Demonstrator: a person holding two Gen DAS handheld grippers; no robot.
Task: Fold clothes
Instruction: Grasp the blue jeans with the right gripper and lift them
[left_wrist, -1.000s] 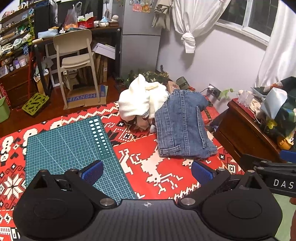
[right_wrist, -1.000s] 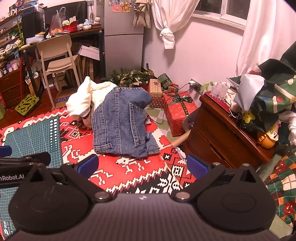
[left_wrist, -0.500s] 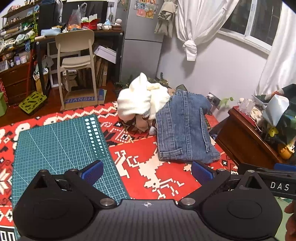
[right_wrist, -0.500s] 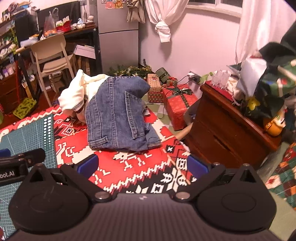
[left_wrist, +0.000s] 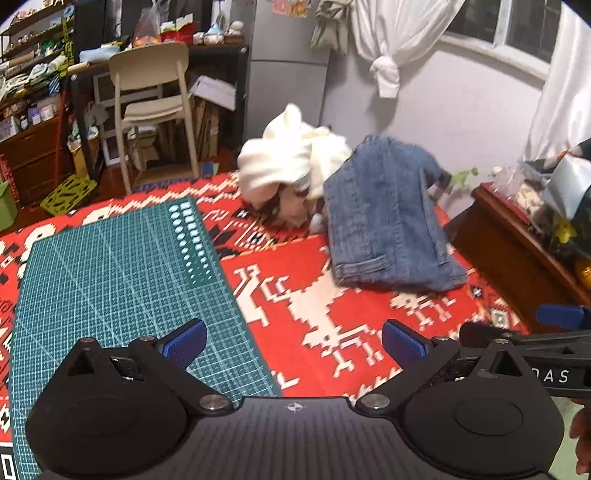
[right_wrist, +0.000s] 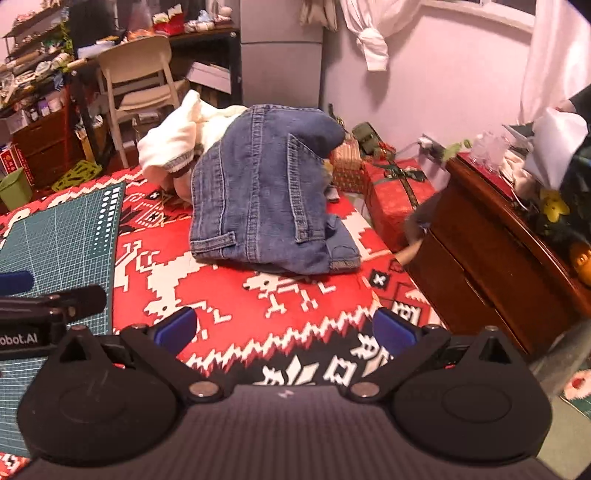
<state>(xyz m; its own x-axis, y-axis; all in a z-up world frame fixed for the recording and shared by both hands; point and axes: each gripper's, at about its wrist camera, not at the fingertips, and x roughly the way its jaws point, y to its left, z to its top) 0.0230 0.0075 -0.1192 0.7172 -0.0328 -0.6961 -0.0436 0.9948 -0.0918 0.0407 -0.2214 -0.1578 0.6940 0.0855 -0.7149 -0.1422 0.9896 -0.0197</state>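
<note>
Blue denim jeans lie draped over a pile at the far side of the red patterned cloth. A white garment is heaped to their left. My left gripper hovers open above the cloth, at the right edge of a green cutting mat, well short of the jeans. Just in front of the jeans' waistband, my right gripper is open and holds nothing. Each gripper's side shows in the other's view.
A dark wooden cabinet with clutter on top stands close on the right. Red wrapped gift boxes sit behind the jeans. A pale chair, shelves and a grey fridge fill the back.
Both grippers have moved forward, so the jeans and white garment look larger and nearer. Both stay open and hold nothing.
</note>
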